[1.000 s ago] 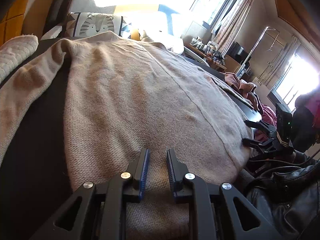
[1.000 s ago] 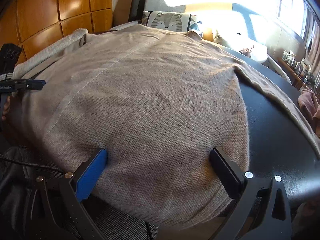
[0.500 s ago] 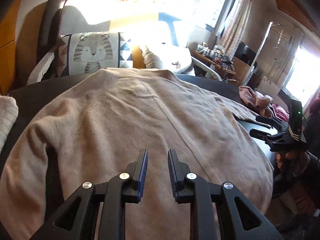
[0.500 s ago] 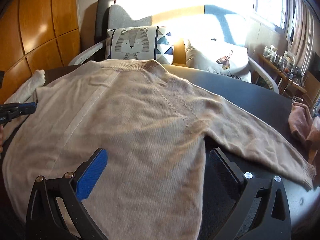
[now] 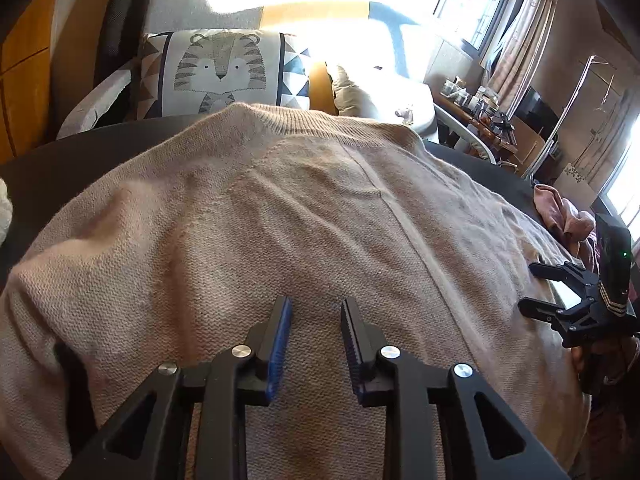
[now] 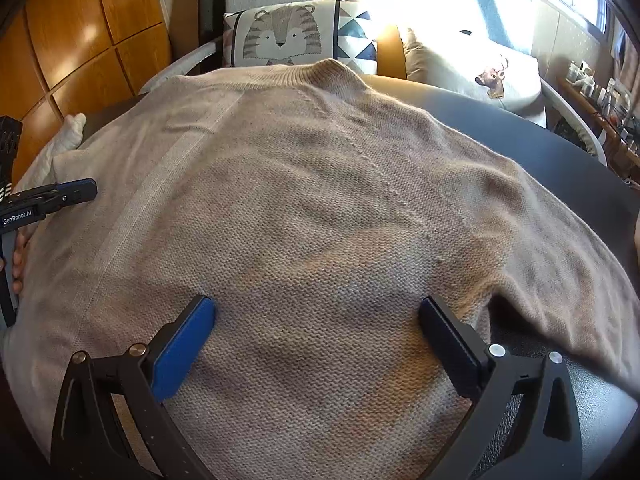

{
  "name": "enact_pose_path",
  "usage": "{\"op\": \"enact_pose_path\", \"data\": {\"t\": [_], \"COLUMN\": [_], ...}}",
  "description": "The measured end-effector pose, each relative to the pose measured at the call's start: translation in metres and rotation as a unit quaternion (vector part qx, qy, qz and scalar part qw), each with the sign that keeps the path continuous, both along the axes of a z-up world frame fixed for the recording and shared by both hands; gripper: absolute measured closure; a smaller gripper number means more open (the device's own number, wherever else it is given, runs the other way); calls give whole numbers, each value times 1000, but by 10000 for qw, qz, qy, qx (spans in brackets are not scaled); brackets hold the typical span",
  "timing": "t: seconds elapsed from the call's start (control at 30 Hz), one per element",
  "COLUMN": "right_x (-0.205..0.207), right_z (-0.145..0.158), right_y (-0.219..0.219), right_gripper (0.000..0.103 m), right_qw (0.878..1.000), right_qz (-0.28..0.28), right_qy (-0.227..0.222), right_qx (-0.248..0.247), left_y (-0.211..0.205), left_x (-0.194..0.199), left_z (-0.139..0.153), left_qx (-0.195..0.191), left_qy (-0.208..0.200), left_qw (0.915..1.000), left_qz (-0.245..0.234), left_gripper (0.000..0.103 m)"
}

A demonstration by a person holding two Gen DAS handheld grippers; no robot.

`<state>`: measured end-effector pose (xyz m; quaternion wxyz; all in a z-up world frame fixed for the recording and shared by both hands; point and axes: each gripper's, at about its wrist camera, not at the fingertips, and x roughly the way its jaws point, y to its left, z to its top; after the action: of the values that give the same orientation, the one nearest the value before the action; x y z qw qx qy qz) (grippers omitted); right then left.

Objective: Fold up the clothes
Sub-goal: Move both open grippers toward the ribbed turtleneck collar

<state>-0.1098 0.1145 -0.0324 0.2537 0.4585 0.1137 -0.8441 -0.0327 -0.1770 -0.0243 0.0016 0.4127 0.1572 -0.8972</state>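
Lying flat across the dark round tabletop [image 6: 520, 128], the beige knit sweater [image 6: 320, 208] is spread out with its collar pointing away toward the tiger-print cushion [image 6: 284, 36]. No fold is showing in either view: the body is lying in a single smoothed layer, the sleeve on the right side [image 6: 568, 248] is extending outward over the tabletop, and the opposite sleeve [image 5: 36, 320] is trailing down the left side. By this reading, the spreading stage is complete and every fold is remaining to be done.

The left gripper [image 5: 316, 312] is hovering over the lower body of the sweater; its jaws are standing a narrow gap apart and are opening, with no fabric pinched between them. The right gripper [image 6: 316, 312] is poised over the hem area with its jaws spread wide, and nothing is clamped in them.

Remaining work, as judged from this layout: bringing each sleeve in across the body, then doubling the body over itself. A white knit item [image 6: 68, 136] and a pink garment [image 5: 560, 212] are lying at the tabletop edges, apparently awaiting their turn.
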Motion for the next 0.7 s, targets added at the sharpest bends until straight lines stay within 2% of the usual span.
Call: {"op": "enact_pose_path", "data": {"t": [0.33, 0.7], "right_x": [20, 41], "right_z": [1, 2], "right_y": [10, 17], "right_gripper": [0, 0], "right_qw": [10000, 9998], "right_qz": [-36, -140], "right_qy": [63, 117], "right_qx": [-26, -27], "left_y": [-15, -9], "left_x": [34, 50], "left_z": [-7, -7], "left_qx": [897, 745], "left_qy": [183, 150], "left_qw": [9955, 9970], "left_qz": [241, 167], "left_gripper": [76, 76]}}
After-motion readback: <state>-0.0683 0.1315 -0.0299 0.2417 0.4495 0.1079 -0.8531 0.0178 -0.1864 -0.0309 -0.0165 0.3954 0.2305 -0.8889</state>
